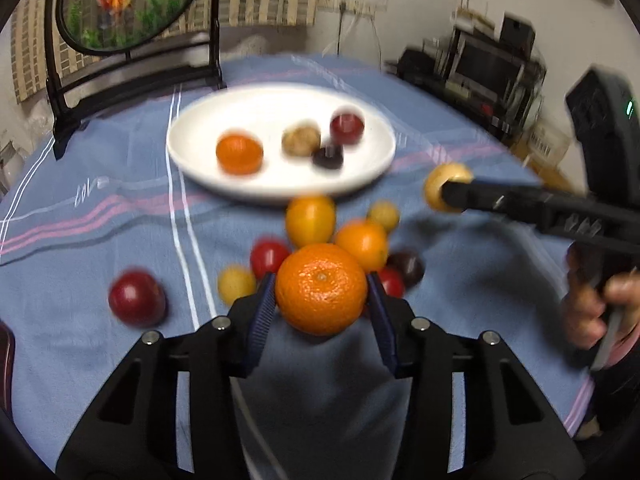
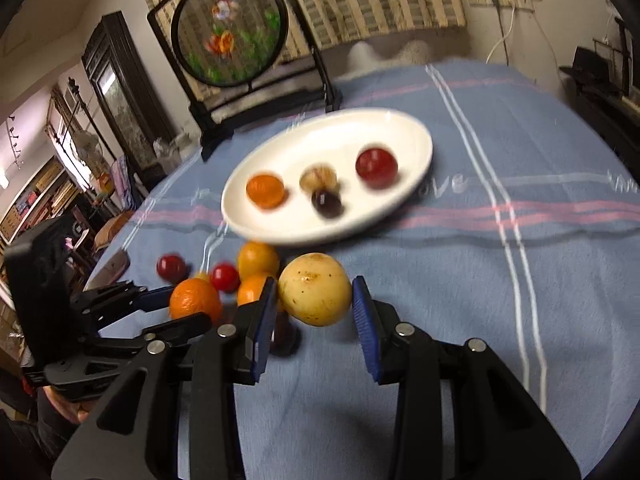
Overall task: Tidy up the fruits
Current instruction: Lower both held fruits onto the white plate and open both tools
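My left gripper [image 1: 321, 292] is shut on a large orange mandarin [image 1: 321, 289] and holds it above the blue cloth; it also shows in the right wrist view [image 2: 195, 303]. My right gripper [image 2: 316, 296] is shut on a pale yellow round fruit [image 2: 315, 289], seen from the left wrist view [image 1: 444, 186] to the plate's right. A white plate [image 1: 256, 106] holds an orange, a tan fruit, a red fruit and a dark one. Several loose fruits [image 1: 311, 219] lie in a cluster in front of the plate.
A red fruit [image 1: 137, 297] lies alone at the left on the blue striped tablecloth [image 1: 100, 240]. A round framed ornament on a black stand [image 1: 132, 4] stands behind the plate. Dark shelving [image 1: 480, 72] is off the table's right.
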Motion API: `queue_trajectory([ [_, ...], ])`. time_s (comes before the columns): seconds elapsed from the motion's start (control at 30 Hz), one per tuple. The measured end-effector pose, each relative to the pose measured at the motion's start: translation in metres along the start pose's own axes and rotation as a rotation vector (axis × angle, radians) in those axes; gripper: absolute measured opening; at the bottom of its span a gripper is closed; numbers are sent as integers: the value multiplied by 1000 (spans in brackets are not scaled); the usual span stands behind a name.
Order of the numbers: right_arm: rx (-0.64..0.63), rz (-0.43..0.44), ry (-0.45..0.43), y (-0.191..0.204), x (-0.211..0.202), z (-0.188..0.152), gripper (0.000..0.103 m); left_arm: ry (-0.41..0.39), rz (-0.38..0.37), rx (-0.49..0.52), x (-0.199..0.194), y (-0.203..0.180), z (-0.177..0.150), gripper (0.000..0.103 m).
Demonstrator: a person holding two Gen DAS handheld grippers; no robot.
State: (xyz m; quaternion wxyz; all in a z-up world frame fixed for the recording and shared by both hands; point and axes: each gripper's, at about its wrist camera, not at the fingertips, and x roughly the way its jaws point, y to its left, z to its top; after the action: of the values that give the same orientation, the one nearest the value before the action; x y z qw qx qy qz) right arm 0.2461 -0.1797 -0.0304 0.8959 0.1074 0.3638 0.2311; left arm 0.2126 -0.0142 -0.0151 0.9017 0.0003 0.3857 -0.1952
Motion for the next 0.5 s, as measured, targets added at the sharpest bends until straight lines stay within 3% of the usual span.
queue_trajectory([
  [0.1,-7,-25,-63,3,9,25,38,-55,-12,-71,0,11,33,46],
  [0.2,-36,-80,-93,7,29,47,38,-95,54,-112,17,24,70,46],
  [0.47,-54,-169,-35,-6,78,62,42,-13,109,-139,68,33,94,48],
  [0.5,-57,-175,-27,-7,79,61,45,-13,113,-141,67,34,94,58],
])
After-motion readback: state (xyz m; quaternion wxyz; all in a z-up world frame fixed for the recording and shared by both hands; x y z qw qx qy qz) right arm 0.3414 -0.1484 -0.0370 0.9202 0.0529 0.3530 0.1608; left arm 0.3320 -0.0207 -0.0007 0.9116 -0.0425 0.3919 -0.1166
